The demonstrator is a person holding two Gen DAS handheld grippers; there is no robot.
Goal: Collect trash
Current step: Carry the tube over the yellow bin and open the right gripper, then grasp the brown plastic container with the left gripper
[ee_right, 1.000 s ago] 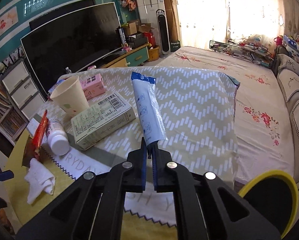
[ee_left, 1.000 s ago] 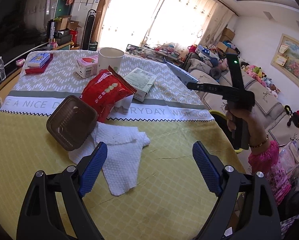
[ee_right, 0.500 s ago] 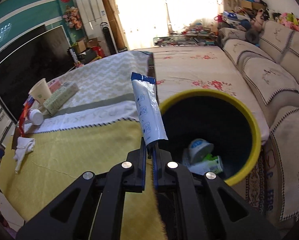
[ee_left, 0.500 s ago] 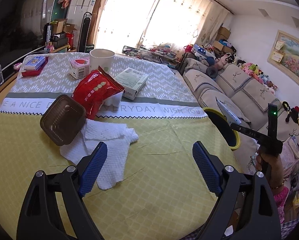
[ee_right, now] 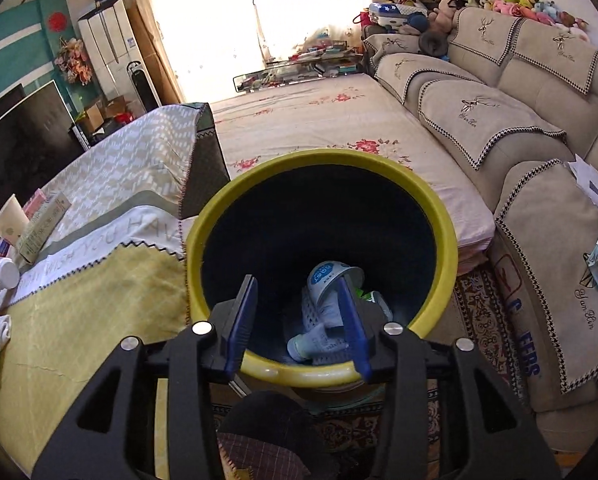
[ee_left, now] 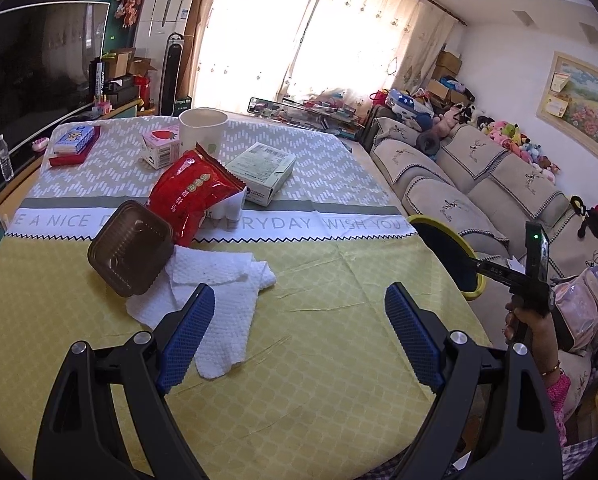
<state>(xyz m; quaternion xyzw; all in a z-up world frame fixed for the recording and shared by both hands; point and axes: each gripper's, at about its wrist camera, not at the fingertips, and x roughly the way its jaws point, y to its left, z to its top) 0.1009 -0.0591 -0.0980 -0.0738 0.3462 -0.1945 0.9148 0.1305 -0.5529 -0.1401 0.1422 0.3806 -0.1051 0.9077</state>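
My right gripper [ee_right: 297, 316] is open and empty, held just above the yellow-rimmed dark bin [ee_right: 445, 224] beside the table. The white-and-blue tube [ee_right: 319, 330] lies inside the bin with a small cup [ee_right: 331, 276] and other trash. My left gripper [ee_left: 295, 332] is open and empty above the yellow tablecloth [ee_left: 319, 360]. Just ahead of its left finger lie white paper towels [ee_left: 223, 300], a brown plastic container [ee_left: 131, 246] and a red snack bag [ee_left: 191, 196]. The bin [ee_left: 445, 236] and the right gripper [ee_left: 511, 274] show at the right in the left wrist view.
Farther back on the table stand a paper cup [ee_left: 201, 128], a strawberry carton [ee_left: 161, 146], a green-white box [ee_left: 261, 170] and a small pack on a red tray [ee_left: 73, 142]. A sofa [ee_right: 519, 128] lies right of the bin, a floral mat [ee_right: 339, 128] behind it.
My right gripper moved over the bin, opened and let go of the tube, which now lies in the bin. My left gripper stayed open over the table.
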